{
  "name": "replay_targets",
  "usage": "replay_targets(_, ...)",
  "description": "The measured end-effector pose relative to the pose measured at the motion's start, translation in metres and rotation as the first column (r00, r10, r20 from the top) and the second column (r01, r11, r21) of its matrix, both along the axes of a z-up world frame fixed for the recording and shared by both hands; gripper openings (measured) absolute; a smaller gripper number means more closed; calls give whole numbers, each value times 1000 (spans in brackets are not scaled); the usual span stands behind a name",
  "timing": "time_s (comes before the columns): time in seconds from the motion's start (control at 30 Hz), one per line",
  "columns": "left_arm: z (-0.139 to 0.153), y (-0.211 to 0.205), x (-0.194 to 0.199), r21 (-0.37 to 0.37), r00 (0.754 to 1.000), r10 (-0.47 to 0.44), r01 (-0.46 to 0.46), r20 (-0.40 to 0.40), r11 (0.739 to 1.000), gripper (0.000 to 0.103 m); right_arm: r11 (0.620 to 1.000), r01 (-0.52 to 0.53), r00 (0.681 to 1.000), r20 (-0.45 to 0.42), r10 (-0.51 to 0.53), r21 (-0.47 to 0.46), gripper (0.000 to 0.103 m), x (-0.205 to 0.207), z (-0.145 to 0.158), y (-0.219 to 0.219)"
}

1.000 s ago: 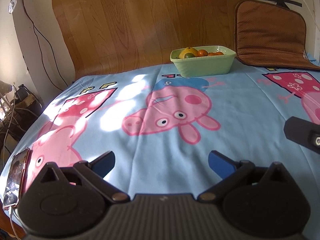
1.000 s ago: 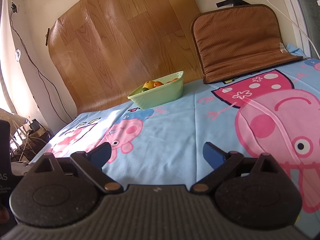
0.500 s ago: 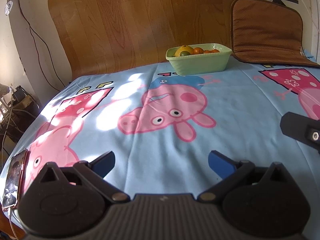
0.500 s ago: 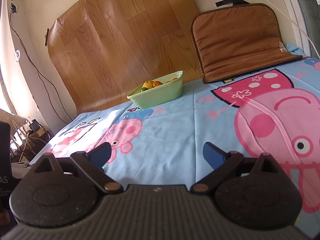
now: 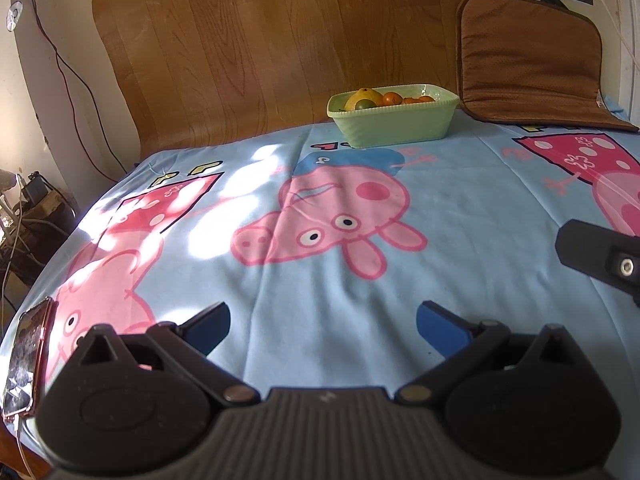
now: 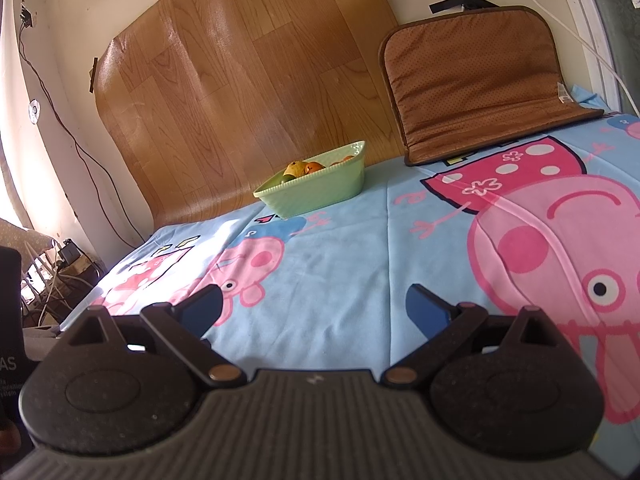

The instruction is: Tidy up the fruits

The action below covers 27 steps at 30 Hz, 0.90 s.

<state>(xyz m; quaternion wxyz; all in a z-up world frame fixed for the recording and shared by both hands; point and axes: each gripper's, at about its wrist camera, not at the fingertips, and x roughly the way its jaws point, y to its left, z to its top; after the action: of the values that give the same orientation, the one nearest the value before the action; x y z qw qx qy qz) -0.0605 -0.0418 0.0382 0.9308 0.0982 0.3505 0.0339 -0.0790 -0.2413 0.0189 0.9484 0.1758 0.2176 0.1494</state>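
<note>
A phone (image 5: 26, 354) lies at the cloth's left edge. The left gripper (image 5: 322, 320) and right gripper (image 6: 314, 304) hover with jaws spread, empty. Far ahead, across bare cartoon-pig cloth (image 5: 320, 280), sits the green fruit bowl (image 5: 394, 122) against the wood-grain sheet (image 5: 280, 40); a brown cushion (image 5: 528, 60) stands rightward.

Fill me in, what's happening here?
Nothing is being handled yet. The left tool and right tool are both open and empty, held low over the cartoon-pig blanket. The fruits all sit in the green dish at the far edge, by the wood-grain panel.
</note>
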Motion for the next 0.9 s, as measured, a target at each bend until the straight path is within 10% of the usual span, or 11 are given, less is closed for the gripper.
replay_targets(0.9,-2,-2,2,-15,1000,-12,12,-23,1000,103,1000,0,1000,-3,0,2,100,0,-1,-1)
